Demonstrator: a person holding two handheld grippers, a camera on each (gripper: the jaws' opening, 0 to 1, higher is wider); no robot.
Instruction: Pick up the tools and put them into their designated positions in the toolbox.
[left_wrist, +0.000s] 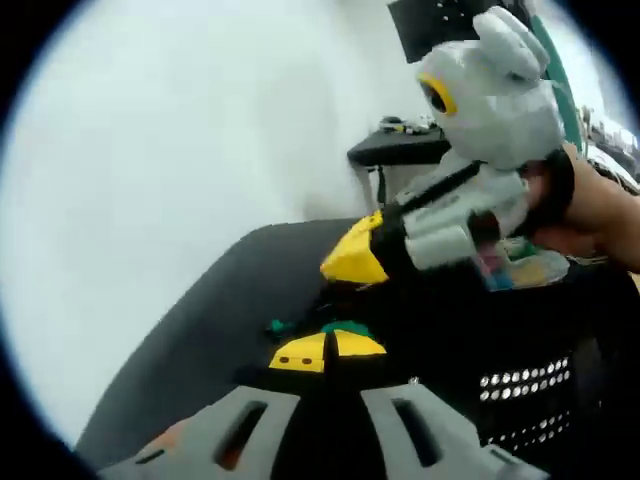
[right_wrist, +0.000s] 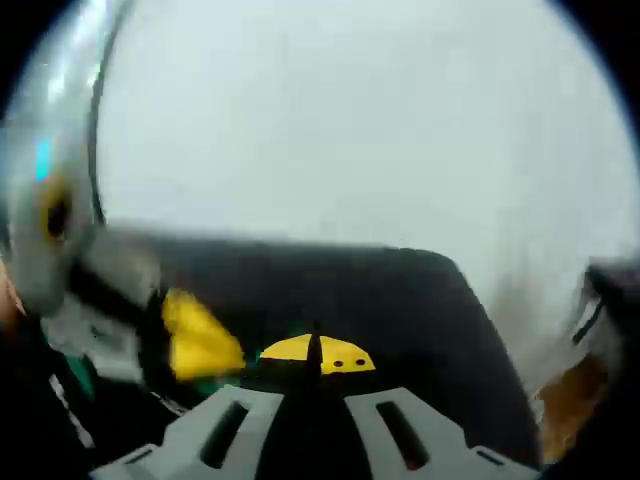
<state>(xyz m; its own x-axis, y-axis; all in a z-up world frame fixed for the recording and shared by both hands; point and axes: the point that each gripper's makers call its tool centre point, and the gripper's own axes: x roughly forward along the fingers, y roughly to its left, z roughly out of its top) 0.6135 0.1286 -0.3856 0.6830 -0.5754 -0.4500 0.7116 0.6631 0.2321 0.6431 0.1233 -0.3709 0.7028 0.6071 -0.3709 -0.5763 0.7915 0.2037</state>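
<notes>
left gripper (left_wrist: 328, 362), seen in the left gripper view, rises from the bottom edge with its yellow-tipped jaws pressed together and nothing between them. it is over a dark desk (left_wrist: 235, 300), at the near left corner of a black toolbox (left_wrist: 520, 370) whose side wall has rows of small holes. right gripper (left_wrist: 358, 255) comes in from the right just above and beyond it, a hand (left_wrist: 595, 205) wrapped around its grey body; its yellow tip points down-left toward the toolbox corner, and whether it is shut cannot be told from this side. colourful small items (left_wrist: 520, 262) lie in the toolbox top behind that gripper, too blurred to name.

in the right gripper view the right gripper (right_wrist: 315, 358) shows yellow jaw tips meeting, with nothing clamped, over the same dark desk (right_wrist: 380, 300). left gripper (right_wrist: 200, 335) enters blurred from the left, its yellow tip just beside them.
</notes>
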